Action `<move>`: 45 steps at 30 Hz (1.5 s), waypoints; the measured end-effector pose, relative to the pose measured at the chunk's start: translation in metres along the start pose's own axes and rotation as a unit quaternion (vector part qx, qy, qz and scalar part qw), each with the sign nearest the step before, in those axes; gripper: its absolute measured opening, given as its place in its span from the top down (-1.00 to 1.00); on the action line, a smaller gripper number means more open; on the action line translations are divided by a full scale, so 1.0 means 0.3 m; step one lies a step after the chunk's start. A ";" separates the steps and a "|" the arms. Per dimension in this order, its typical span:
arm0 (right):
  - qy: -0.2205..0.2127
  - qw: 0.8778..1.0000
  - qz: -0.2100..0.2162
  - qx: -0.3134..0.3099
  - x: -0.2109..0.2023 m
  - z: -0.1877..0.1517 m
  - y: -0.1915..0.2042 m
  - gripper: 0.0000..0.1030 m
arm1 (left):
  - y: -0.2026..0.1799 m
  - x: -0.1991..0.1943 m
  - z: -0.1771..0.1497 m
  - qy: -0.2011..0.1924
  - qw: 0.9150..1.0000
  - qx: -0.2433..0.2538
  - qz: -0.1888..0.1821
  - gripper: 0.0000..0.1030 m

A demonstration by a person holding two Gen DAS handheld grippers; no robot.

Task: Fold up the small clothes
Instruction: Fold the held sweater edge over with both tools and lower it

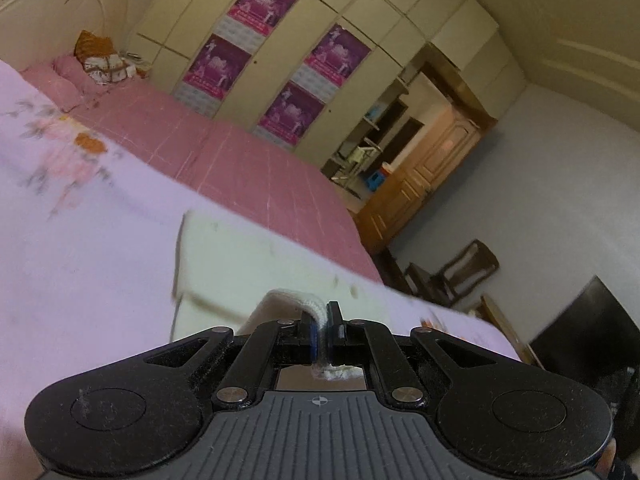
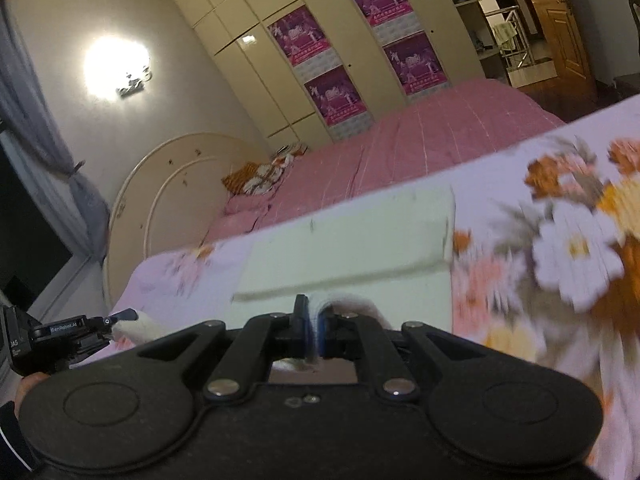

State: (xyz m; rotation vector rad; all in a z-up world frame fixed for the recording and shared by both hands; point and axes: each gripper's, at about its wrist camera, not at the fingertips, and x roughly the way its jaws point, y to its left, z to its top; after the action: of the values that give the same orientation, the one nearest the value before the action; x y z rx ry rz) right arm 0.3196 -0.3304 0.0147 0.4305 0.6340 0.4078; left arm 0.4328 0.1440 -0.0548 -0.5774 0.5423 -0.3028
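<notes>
- Left gripper (image 1: pixel 320 330): jaws drawn narrow, pinching a white ribbed hem of the cream garment (image 1: pixel 256 256); frayed white threads visible behind the pads. Also seen from the right wrist view at far left (image 2: pixel 120 314), tips touching a white fold of cloth.
- Right gripper (image 2: pixel 314 330): jaws drawn narrow, clamped on a white edge of the same garment (image 2: pixel 348 248).
- Cream garment: small, pale, spread flat on the floral sheet (image 1: pixel 80 248), just ahead of both grippers; a folded layer lying across its near part, with a straight edge in the right wrist view; both near edges lifted into the jaws.
- Floral sheet: lilac ground, orange, pink and white flowers (image 2: pixel 568 248); blurred in both views.
- Pink bed (image 1: pixel 240 160): beyond the sheet, striped cover, patterned pillows (image 1: pixel 106 62) at the curved cream headboard (image 2: pixel 168 184).
- Wardrobe (image 1: pixel 360 20): cream doors, four magenta posters (image 1: pixel 262 2).
- Wooden door (image 1: pixel 436 160): standing open, far side of the room.
- Wall lamp (image 2: pixel 134 80): lit, above the headboard.
</notes>
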 end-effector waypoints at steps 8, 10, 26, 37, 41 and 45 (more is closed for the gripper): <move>0.023 0.998 -0.004 0.054 0.350 0.173 -0.224 0.90 | 0.107 0.422 0.136 0.030 0.998 0.003 0.047 0.91; 0.031 0.997 -0.004 0.064 0.437 0.186 -0.280 0.90 | 0.133 0.495 0.128 0.039 0.997 0.012 0.061 0.91; -0.017 0.995 0.002 0.103 0.664 0.199 -0.504 0.16 | 0.251 0.707 0.160 -0.005 0.995 0.041 0.087 -0.48; 0.054 0.996 -0.063 -0.045 0.726 0.181 -0.394 0.79 | 0.182 0.829 0.132 0.094 0.976 0.155 0.121 0.94; 0.037 0.993 -0.072 -0.091 0.703 0.184 -0.331 0.92 | 0.166 0.793 0.144 0.040 0.980 0.155 0.118 0.94; -0.002 0.990 -0.070 -0.121 0.681 0.219 -0.298 0.93 | 0.139 0.750 0.170 -0.019 0.983 0.153 0.105 0.94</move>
State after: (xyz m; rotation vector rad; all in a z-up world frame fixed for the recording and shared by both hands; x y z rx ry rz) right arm 0.5319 -0.3225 -0.0794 0.1549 0.5977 0.3442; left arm 0.6507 0.1059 -0.1329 -0.2260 0.5034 -0.1698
